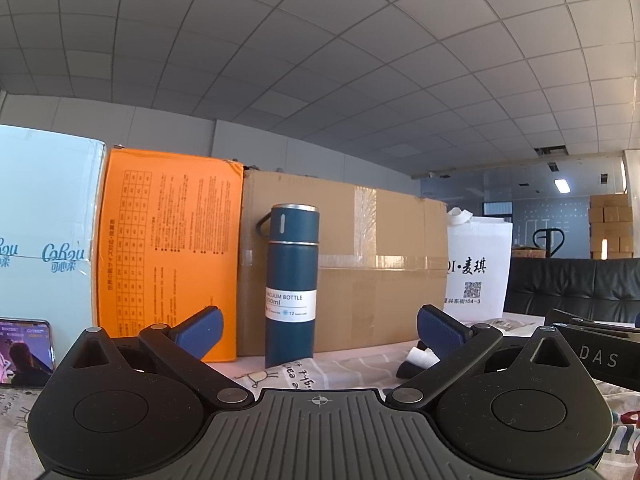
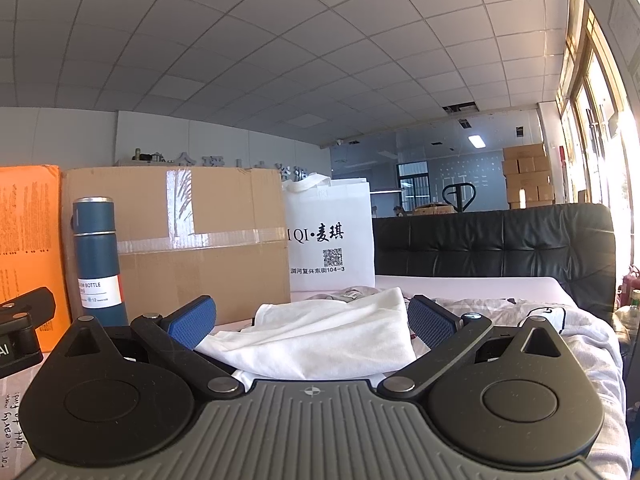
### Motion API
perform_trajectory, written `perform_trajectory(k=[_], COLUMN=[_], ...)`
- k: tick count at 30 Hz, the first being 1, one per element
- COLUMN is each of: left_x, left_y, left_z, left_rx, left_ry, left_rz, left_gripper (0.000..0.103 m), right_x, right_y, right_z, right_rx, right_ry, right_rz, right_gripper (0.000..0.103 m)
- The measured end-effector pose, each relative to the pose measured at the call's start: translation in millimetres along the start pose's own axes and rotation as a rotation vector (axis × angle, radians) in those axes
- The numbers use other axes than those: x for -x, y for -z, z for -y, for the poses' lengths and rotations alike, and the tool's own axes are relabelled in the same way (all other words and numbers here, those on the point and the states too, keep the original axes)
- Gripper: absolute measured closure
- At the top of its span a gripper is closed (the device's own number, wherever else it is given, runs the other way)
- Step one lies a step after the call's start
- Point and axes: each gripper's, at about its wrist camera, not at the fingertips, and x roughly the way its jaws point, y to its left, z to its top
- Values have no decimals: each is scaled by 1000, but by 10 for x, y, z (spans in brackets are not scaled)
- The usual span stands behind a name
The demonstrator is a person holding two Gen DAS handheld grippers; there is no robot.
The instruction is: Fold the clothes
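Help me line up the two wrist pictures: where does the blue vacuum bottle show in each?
Left wrist: the blue vacuum bottle stands upright at centre, between the open claw's fingers, before the cardboard box.
Right wrist: the bottle stands far left, beside the same box.
Shared landmark: the white bag right of the box.

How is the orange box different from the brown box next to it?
The orange box is bright orange with printed text and tables; the brown cardboard box is plain with shiny tape strips. The orange box is narrower and reaches higher; the brown one is wider. Both stand behind the blue bottle.
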Motion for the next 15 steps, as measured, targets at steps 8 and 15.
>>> perform_trajectory(k=[8,15], left_x=[3,-6], left_y=[-4,-5], left_z=[-3,-8], left_rx=[5,7], left_ry=[0,1], left_rz=[0,0], left_gripper=[0,0], right_x=[23,23], right_y=[-6,-8], right_z=[20,31], right_rx=[-17,-24], right_ry=[-11,-17], right_rz=[12,13], right_gripper=[0,0])
